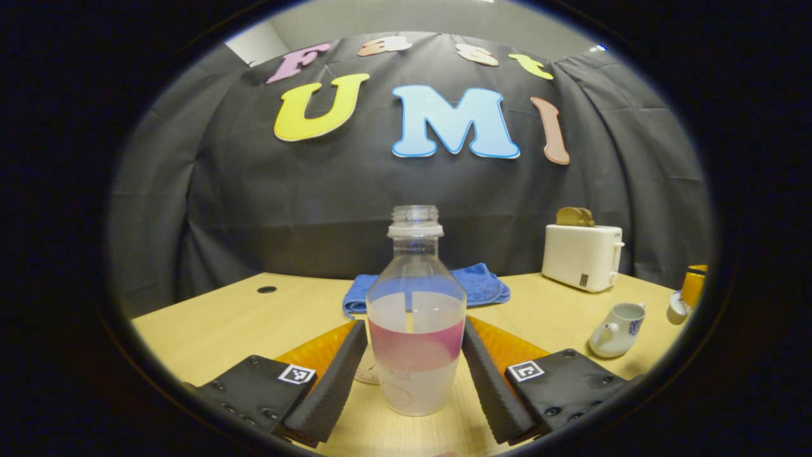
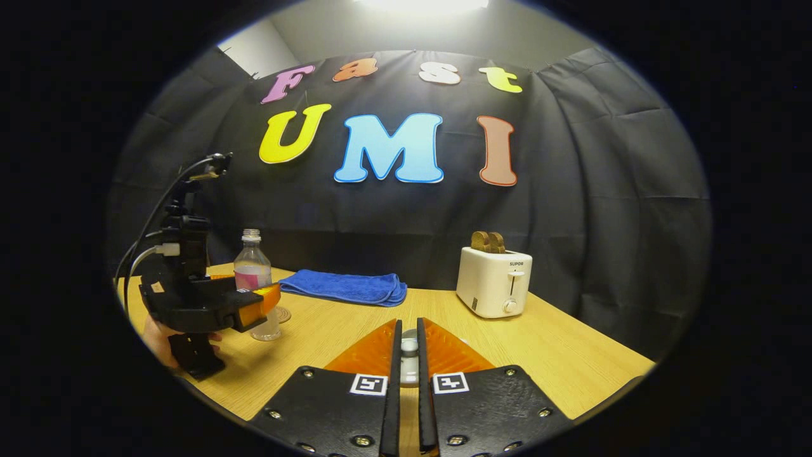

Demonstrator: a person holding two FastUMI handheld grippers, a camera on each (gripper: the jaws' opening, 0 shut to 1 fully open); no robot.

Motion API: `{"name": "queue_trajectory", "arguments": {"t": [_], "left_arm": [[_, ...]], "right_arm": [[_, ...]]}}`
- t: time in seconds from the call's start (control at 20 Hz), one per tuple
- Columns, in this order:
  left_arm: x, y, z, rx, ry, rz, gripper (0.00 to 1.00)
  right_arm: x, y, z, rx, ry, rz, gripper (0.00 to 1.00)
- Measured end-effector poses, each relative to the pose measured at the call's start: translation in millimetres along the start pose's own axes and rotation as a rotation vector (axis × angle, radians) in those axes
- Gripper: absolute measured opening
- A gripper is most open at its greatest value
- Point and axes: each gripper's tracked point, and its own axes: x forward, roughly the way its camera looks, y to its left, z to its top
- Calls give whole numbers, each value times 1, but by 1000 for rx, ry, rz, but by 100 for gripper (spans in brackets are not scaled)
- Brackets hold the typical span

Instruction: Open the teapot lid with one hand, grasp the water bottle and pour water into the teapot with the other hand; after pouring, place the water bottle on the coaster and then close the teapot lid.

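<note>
Flanking the upright water bottle, the left tongs stand wide open; the right tongs pinch the teapot lid.

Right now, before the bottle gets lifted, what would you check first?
1. Teapot lid off and pinched in the right gripper: ok.
2. Teapot upright, mouth open: ok.
3. Water bottle upright, uncapped, holding water: ok.
4. Left gripper fingers flank the bottle: ok. Firm grip: cannot tell.
5. Coaster bare beside the bottle, ready for later: ok.
</note>
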Motion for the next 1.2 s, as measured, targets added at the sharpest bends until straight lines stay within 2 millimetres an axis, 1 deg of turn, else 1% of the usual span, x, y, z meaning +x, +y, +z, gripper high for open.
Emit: {"name": "queue_trajectory", "arguments": {"t": [0.05,0.1,0.15,0.2,0.25,0.35,0.45,0.55,0.65,0.9,0.95,1.0,1.1,1.2], "left_arm": [[1,-2,0,-16,-2,-9,99],[0,-2,0,-18,0,-12,95],[-1,-4,-1,-16,6,-17,92],[-4,-7,1,-15,17,-30,88],[-8,-13,0,3,24,-39,87],[-9,-20,1,29,30,-50,87],[-10,-33,3,65,39,-81,87],[-15,-48,4,165,49,-109,87],[-16,-61,5,259,49,-132,87],[-21,-84,9,447,37,-138,85],[-21,-86,9,491,35,-137,85],[-18,-92,7,577,41,-132,85],[-16,-100,5,664,44,-133,85],[-15,-111,4,776,40,-138,85]], "right_arm": [[-3,1,0,2,1,3,12],[-9,3,-2,10,6,12,12],[-17,4,-4,21,10,23,12],[-30,6,-4,33,12,34,12],[-45,6,-4,39,14,37,12],[-59,5,-7,32,18,35,12],[-73,6,-9,42,23,43,12],[-87,4,-11,50,23,43,12],[-98,5,-12,57,24,46,12],[-115,2,-23,63,33,45,12],[-118,0,-26,65,37,38,12],[-120,-2,-32,80,46,34,12],[-124,-2,-36,96,56,34,12],[-128,-4,-36,99,54,31,12]]}}
